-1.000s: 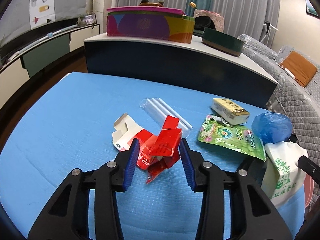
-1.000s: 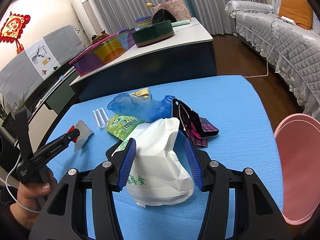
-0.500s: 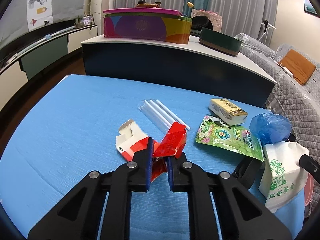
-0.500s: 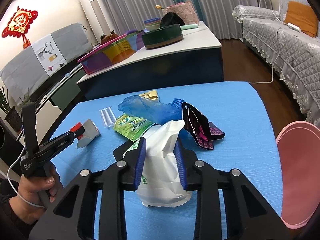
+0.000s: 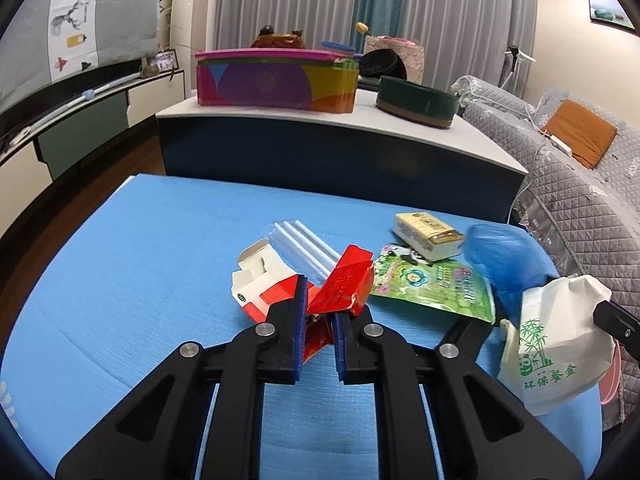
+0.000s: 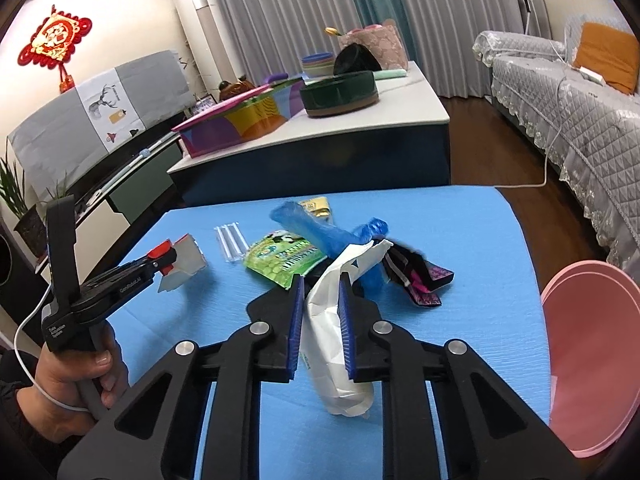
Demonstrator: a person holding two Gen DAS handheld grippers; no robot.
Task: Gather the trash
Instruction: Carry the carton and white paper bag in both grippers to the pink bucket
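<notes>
- Left gripper [image 5: 318, 312]: blue pads clamped on the red carton [image 5: 344, 286], a crumpled, torn red-and-white box. Its red flap sticks up between the pads; the white open end reaches out to the left, over the blue tabletop [image 5: 140, 260].
- Right gripper [image 6: 319, 304]: jaws closing on the white paper bag [image 6: 334, 320], pads already pressing both sides of it. The bag has green bamboo print and hangs down below the pads, bottom end near the tabletop; cannot tell if it touches.
- In the right wrist view, a person's left hand [image 6: 76, 376] grips the left tool's handle, white cable trailing off it.
- Loose trash on the table:
  - Three white straws in a clear wrapper [image 5: 304, 246], just behind the red carton.
  - Green snack pouch [image 5: 434, 284], flat, right of the carton.
  - Yellow tissue pack [image 5: 428, 230], resting against the far edge of the green pouch.
  - Blue plastic bag [image 5: 504, 260], crumpled, right of the pouch and behind the white bag.
  - Dark wrapper with pink print [image 6: 416, 276], just right of the white bag, beside the blue plastic.
- Pink bin [image 6: 588, 360]: round rim at the table's right edge, well right of the right gripper.
- Background: low cabinet behind the table carrying a multicoloured box [image 5: 276, 80] and a dark green round tin [image 5: 416, 100]; grey quilted sofa [image 5: 580, 184] at right.
</notes>
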